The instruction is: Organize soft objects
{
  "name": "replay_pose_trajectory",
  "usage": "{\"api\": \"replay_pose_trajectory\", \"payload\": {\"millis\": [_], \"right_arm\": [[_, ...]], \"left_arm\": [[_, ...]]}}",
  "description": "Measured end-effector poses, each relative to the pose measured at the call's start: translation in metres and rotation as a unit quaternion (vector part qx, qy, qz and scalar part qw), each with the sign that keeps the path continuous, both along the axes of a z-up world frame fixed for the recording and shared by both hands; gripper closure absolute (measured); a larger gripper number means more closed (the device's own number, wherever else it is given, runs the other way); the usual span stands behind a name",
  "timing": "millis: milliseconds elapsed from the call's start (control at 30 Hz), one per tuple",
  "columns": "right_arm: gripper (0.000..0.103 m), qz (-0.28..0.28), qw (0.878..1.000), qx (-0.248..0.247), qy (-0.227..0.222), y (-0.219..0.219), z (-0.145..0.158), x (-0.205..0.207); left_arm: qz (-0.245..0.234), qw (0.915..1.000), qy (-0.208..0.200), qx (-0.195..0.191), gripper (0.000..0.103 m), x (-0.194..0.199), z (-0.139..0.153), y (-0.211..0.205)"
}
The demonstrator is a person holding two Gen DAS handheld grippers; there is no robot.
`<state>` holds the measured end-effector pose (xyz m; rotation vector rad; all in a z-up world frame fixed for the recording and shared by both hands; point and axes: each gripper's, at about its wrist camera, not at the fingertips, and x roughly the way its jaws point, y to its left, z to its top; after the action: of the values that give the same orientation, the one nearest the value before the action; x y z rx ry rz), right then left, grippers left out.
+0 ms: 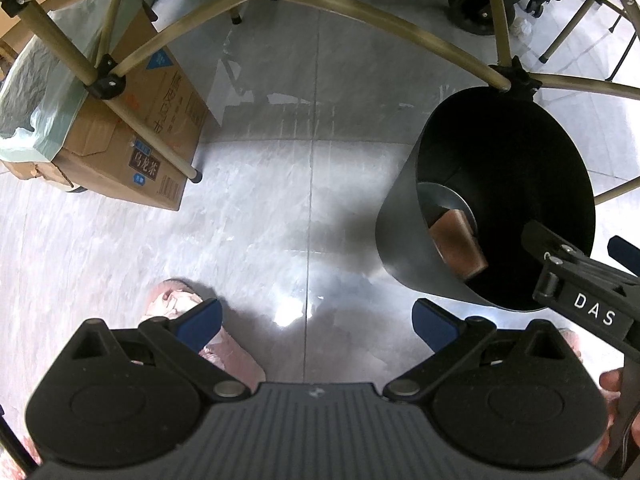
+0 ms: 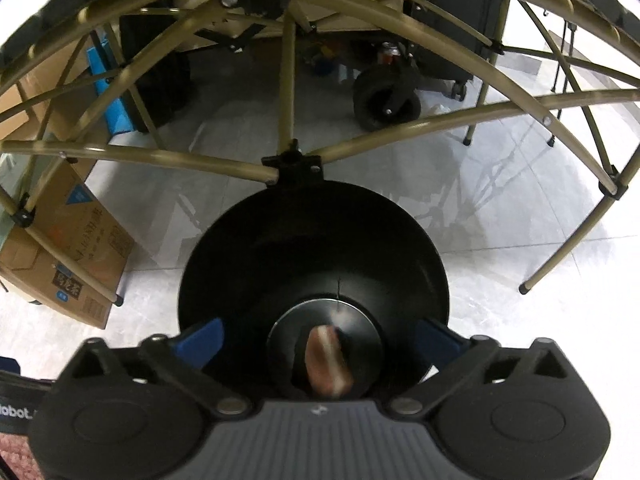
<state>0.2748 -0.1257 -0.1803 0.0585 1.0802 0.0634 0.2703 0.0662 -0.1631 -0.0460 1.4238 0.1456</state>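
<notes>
Hovering over the black bin [image 2: 312, 264], the right tongs [image 2: 320, 340] are spread wide and empty; a brown soft object [image 2: 328, 360] is seen blurred inside the bin. The left tongs [image 1: 316, 320] are held open and empty over the floor [image 1: 280, 200], where a snag on the bin's rim could tip it.

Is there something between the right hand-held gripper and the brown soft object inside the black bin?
Nothing visible. The right hand-held gripper is open directly over the bin, and the brown object lies inside, below it, with only open space between.

Glossy grey tiled floor [image 1: 280, 200], perhaps marble.
</notes>
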Motion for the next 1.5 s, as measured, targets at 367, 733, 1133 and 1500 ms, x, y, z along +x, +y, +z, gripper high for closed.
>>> {"api": "replay_pose_trajectory", "payload": {"millis": [367,733,1133,1500], "right_arm": [[0.0,0.005,1.0,-0.004,0.017,0.001,-0.007,-0.001],[0.0,0.006,1.0,-0.007,0.021,0.001,-0.008,-0.001],[0.0,0.014,1.0,-0.018,0.01,-0.002,-0.002,-0.009],[0.0,0.016,0.999,-0.018,-0.046,-0.019,0.031,-0.032]], "left_arm": [[-0.002,1.0,0.002,0.001,0.0,0.001,-0.001,-0.002],[-0.003,1.0,0.001,0.0,0.0,0.001,0.0,-0.002],[-0.012,0.9998,-0.012,-0.008,0.0,-0.003,0.008,-0.012],[-0.04,0.9948,-0.094,-0.003,0.0,-0.024,0.041,-0.024]]}}
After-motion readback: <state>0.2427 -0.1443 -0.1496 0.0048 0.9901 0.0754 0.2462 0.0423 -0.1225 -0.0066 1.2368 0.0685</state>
